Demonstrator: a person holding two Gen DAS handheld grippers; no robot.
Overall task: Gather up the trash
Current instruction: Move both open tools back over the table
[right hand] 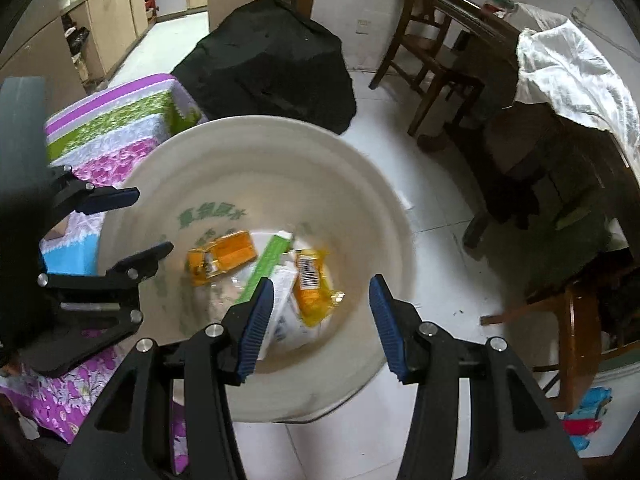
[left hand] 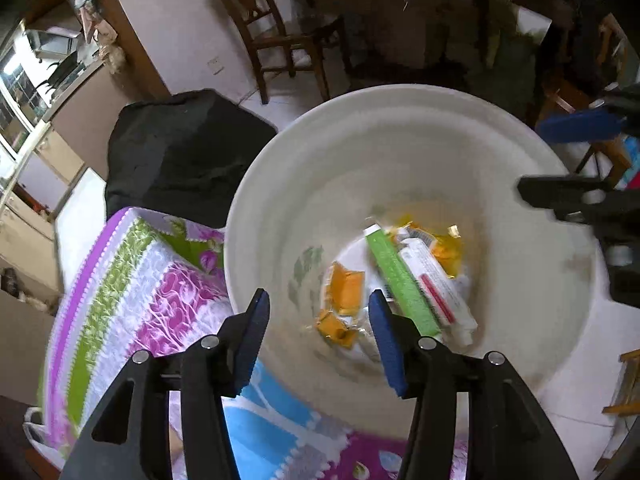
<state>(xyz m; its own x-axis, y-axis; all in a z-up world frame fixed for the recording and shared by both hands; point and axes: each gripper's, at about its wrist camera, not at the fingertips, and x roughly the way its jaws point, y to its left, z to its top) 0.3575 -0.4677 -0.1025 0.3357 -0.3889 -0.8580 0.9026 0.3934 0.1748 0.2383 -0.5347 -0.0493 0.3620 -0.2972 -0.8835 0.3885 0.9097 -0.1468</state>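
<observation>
A white bucket stands on the floor beside a table and also shows in the right wrist view. In it lie orange wrappers, a green box and a white tube. My left gripper is open and empty above the bucket's near rim; it also shows in the right wrist view. My right gripper is open and empty above the bucket; it also shows at the right of the left wrist view.
A table with a flowered purple, green and blue cloth touches the bucket. A black bag sits behind it. Wooden chairs and a table with a white cloth stand on the white tiled floor.
</observation>
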